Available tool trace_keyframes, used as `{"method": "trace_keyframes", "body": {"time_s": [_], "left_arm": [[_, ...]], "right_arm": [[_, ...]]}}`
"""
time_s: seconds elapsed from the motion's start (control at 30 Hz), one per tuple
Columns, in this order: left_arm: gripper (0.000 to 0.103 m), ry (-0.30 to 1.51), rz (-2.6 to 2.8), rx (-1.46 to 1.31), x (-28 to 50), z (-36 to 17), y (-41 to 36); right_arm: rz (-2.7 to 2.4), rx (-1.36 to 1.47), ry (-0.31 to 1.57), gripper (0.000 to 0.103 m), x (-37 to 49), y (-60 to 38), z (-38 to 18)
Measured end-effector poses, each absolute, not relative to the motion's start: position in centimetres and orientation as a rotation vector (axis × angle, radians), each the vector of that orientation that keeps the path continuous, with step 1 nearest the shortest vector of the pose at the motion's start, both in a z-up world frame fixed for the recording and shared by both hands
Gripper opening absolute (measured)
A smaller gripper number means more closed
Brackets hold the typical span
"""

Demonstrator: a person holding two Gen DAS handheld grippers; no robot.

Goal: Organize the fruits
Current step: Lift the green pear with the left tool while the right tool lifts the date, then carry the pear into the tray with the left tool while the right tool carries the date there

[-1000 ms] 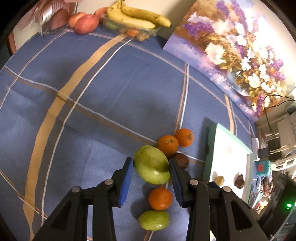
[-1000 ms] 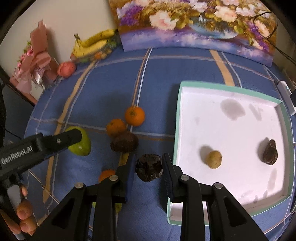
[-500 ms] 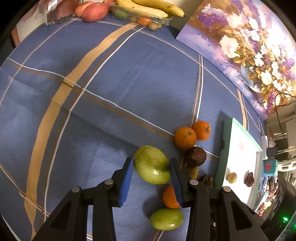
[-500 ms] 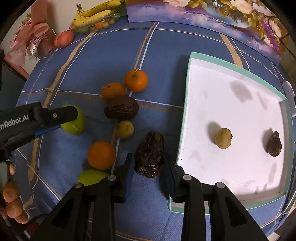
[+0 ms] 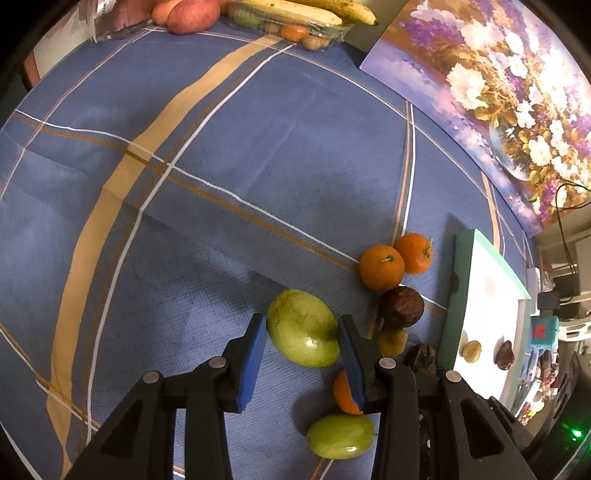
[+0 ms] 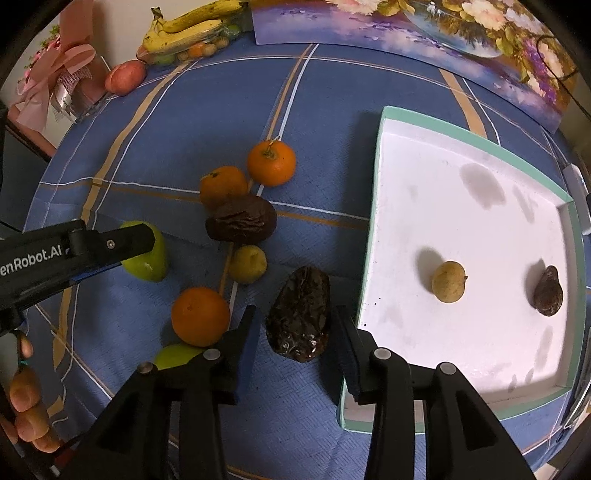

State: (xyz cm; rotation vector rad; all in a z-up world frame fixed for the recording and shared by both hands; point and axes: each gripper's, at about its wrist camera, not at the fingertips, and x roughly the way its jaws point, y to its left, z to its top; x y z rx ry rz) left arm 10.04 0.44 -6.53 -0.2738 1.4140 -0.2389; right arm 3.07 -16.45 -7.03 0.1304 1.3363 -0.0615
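A big green fruit [image 5: 303, 326] lies between the jaws of my left gripper [image 5: 301, 338], which stands open around it; it also shows in the right wrist view [image 6: 149, 254]. A wrinkled dark fruit [image 6: 299, 314] lies on the blue cloth between the open jaws of my right gripper [image 6: 297, 334]. Nearby lie three oranges [image 6: 271, 162] [image 6: 222, 184] [image 6: 200, 315], another dark fruit [image 6: 241, 218], a small yellow fruit [image 6: 246, 263] and a small green fruit [image 5: 340, 435]. The white tray [image 6: 399, 122] holds a small yellow fruit [image 6: 448, 281] and a dark one [image 6: 547, 290].
Bananas on a clear box of fruit [image 6: 192, 27] and a red apple [image 6: 125, 76] sit at the table's far edge. A flower painting [image 6: 424, 33] leans at the back. A pink gift box [image 6: 59, 85] stands at the far left.
The right gripper has opened and let go of the dark fruit, which now lies on the cloth beside the tray. The left gripper's jaws have spread slightly off the big green fruit.
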Motion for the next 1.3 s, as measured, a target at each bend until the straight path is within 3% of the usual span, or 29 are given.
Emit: {"method": "trace_keyframes", "body": {"time_s": [0.57, 0.83, 1.3], "left_arm": [[0.042, 1.413, -0.233, -0.262, 9.7, -6.9, 0.4], [0.042, 1.344, -0.252, -0.258, 9.5, -4.6, 0.4], [0.042, 1.256, -0.388, -0.204, 7.7, -0.7, -3.1]], "right_arm": [[-0.076, 0.021, 1.32, 0.039, 3.3, -13.8, -8.3], [-0.064, 0.078, 1.236, 0.039, 2.6, -14.7, -5.2], [-0.267, 0.257, 1.185, 0.039, -0.3, -23.4, -2.6]]}}
